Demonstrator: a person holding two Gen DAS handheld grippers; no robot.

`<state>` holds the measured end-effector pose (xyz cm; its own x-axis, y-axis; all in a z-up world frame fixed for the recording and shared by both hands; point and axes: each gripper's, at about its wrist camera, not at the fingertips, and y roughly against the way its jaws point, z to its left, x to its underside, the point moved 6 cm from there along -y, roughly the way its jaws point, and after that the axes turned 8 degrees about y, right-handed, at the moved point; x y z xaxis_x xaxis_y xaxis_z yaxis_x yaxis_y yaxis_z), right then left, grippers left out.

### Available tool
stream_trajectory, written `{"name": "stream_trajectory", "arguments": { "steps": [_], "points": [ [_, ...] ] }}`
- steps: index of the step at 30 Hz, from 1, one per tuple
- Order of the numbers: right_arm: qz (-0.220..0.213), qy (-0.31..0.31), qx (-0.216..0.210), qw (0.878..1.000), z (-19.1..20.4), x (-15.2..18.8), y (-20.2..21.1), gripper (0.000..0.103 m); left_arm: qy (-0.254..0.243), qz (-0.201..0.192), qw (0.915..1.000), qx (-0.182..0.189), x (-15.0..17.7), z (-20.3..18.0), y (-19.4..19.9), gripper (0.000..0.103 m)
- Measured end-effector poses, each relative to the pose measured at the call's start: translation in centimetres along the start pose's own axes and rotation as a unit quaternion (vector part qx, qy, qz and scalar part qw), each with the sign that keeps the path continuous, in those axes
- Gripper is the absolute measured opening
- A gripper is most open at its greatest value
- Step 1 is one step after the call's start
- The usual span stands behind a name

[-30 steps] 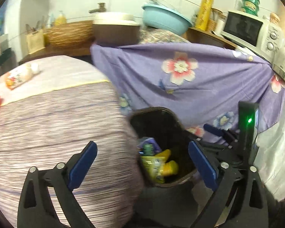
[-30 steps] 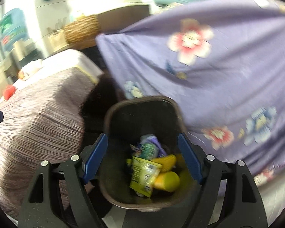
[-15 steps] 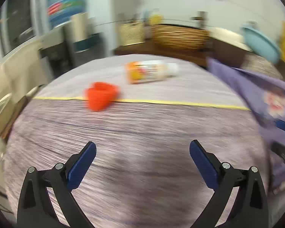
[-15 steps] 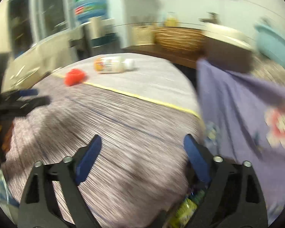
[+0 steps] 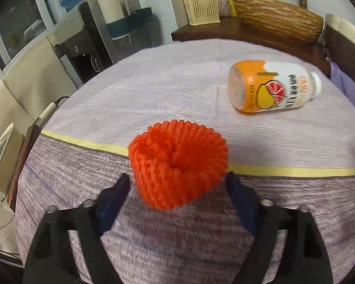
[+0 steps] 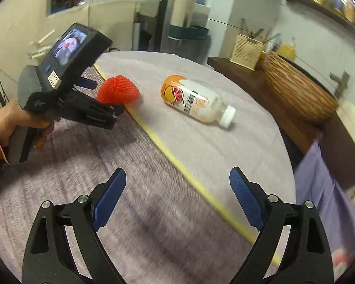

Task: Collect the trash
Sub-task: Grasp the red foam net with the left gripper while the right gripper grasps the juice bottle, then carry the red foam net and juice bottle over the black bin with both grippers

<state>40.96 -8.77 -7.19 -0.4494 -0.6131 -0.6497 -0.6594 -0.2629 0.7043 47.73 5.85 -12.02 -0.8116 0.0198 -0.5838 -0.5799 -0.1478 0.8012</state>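
Observation:
A red foam net sleeve point(image 5: 178, 164) lies on the striped tablecloth point(image 5: 153, 236), on its yellow line. My left gripper point(image 5: 177, 189) is open, its blue pads on either side of the sleeve's near end. The sleeve also shows in the right wrist view point(image 6: 118, 90), with the left gripper point(image 6: 101, 97) around it. An orange-and-white drink bottle point(image 5: 272, 87) lies on its side beyond the sleeve and shows in the right wrist view too point(image 6: 194, 100). My right gripper point(image 6: 177, 196) is open and empty above the cloth, nearer than the bottle.
A wooden counter point(image 5: 224, 26) behind the table holds a wicker basket point(image 5: 279, 19) and a cream utensil holder point(image 5: 201, 8). A water dispenser point(image 5: 120, 23) stands at the back left. Purple flowered fabric point(image 6: 319, 189) hangs off the table's right side.
Both grippers swung left from above the trash bin to the table. The left gripper closed in on the red sleeve, which now sits between its fingers.

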Motion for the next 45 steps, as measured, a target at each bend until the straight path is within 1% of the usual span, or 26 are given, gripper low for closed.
{"name": "stream_trajectory", "arguments": {
  "steps": [1, 2, 3, 4, 5, 6, 9, 14, 18, 21, 22, 23, 24, 26, 27, 28, 29, 31, 33, 35, 37, 41, 45],
  "points": [
    [0.001, 0.018, 0.007, 1.000, -0.1, -0.6, -0.7, 0.088, 0.011, -0.007, 0.9998, 0.015, -0.4, 0.4, -0.1, 0.058],
    [0.001, 0.035, 0.015, 0.999, -0.3, -1.2, -1.4, 0.088, 0.016, -0.005, 0.9997, 0.016, -0.5, 0.6, -0.1, 0.049],
    [0.003, 0.062, 0.029, 0.998, -0.4, -2.0, -2.4, 0.088, 0.022, 0.000, 0.9995, 0.021, -0.6, 1.1, 0.0, 0.036],
    [0.006, 0.080, 0.039, 0.996, -0.7, -2.6, -3.1, 0.088, 0.027, -0.001, 0.9992, 0.028, -0.7, 1.4, 0.2, 0.029],
    [0.008, 0.095, 0.047, 0.994, -0.8, -2.9, -3.7, 0.088, 0.032, -0.004, 0.9988, 0.037, -0.7, 1.8, 0.7, 0.026],
    [0.009, 0.111, 0.051, 0.992, -0.9, -3.7, -4.5, 0.088, 0.032, -0.008, 0.9982, 0.049, -0.6, 2.3, 1.4, 0.025],
    [0.009, 0.146, 0.052, 0.988, -1.3, -5.3, -6.5, 0.088, 0.022, -0.024, 0.9977, 0.059, 0.0, 3.2, 3.4, 0.023],
    [0.030, 0.203, 0.057, 0.977, -1.3, -7.7, -10.7, 0.088, 0.013, -0.045, 0.9954, 0.084, 1.6, 4.5, 6.8, 0.023],
    [0.046, 0.230, 0.043, 0.971, -1.6, -9.0, -13.5, 0.088, 0.012, -0.056, 0.9929, 0.104, 2.6, 5.0, 8.7, 0.023],
    [0.062, 0.247, 0.029, 0.966, -1.8, -9.1, -14.9, 0.088, 0.010, -0.058, 0.9919, 0.112, 3.1, 5.0, 9.2, 0.024],
    [0.074, 0.252, 0.020, 0.965, -1.9, -8.9, -15.5, 0.087, 0.011, -0.058, 0.9916, 0.115, 3.3, 5.1, 9.3, 0.024],
    [0.069, 0.251, 0.011, 0.966, -1.9, -8.9, -15.5, 0.085, 0.013, -0.057, 0.9912, 0.119, 3.5, 5.1, 9.3, 0.024],
    [0.072, 0.247, 0.005, 0.966, -1.9, -8.9, -15.6, 0.080, 0.015, -0.057, 0.9909, 0.121, 3.5, 5.2, 9.0, 0.024],
    [0.083, 0.238, 0.017, 0.968, -2.3, -8.8, -15.9, 0.074, 0.021, -0.055, 0.9904, 0.125, 3.7, 5.3, 8.8, 0.024],
    [0.091, 0.223, 0.018, 0.970, -2.7, -8.8, -15.9, 0.070, 0.023, -0.054, 0.9902, 0.127, 3.8, 5.3, 8.6, 0.024],
    [0.097, 0.201, 0.007, 0.975, -3.0, -8.7, -15.8, 0.067, 0.025, -0.053, 0.9901, 0.128, 3.9, 5.3, 8.5, 0.024],
    [0.100, 0.186, -0.003, 0.977, -3.1, -8.6, -15.8, 0.062, 0.027, -0.053, 0.9899, 0.129, 4.0, 5.3, 8.4, 0.024],
    [0.108, 0.144, -0.020, 0.983, -3.4, -8.4, -15.5, 0.062, 0.025, -0.053, 0.9897, 0.131, 4.2, 5.0, 8.3, 0.024],
    [0.106, 0.117, -0.031, 0.987, -3.1, -7.9, -14.9, 0.062, 0.019, -0.056, 0.9902, 0.126, 4.4, 4.5, 8.4, 0.024],
    [0.100, 0.089, -0.060, 0.989, -2.5, -7.5, -14.0, 0.062, 0.013, -0.060, 0.9906, 0.122, 4.6, 4.3, 8.6, 0.024],
    [0.096, 0.068, -0.075, 0.990, -1.8, -7.0, -13.4, 0.062, 0.008, -0.065, 0.9904, 0.122, 5.0, 3.8, 9.1, 0.024],
    [0.082, 0.048, -0.088, 0.992, 0.0, -5.5, -11.1, 0.062, -0.001, -0.071, 0.9895, 0.125, 6.1, 2.9, 10.3, 0.025],
    [0.063, 0.013, -0.097, 0.993, 1.7, -3.4, -8.1, 0.062, -0.003, -0.072, 0.9877, 0.138, 7.7, 2.1, 11.5, 0.025]
  ]
}}
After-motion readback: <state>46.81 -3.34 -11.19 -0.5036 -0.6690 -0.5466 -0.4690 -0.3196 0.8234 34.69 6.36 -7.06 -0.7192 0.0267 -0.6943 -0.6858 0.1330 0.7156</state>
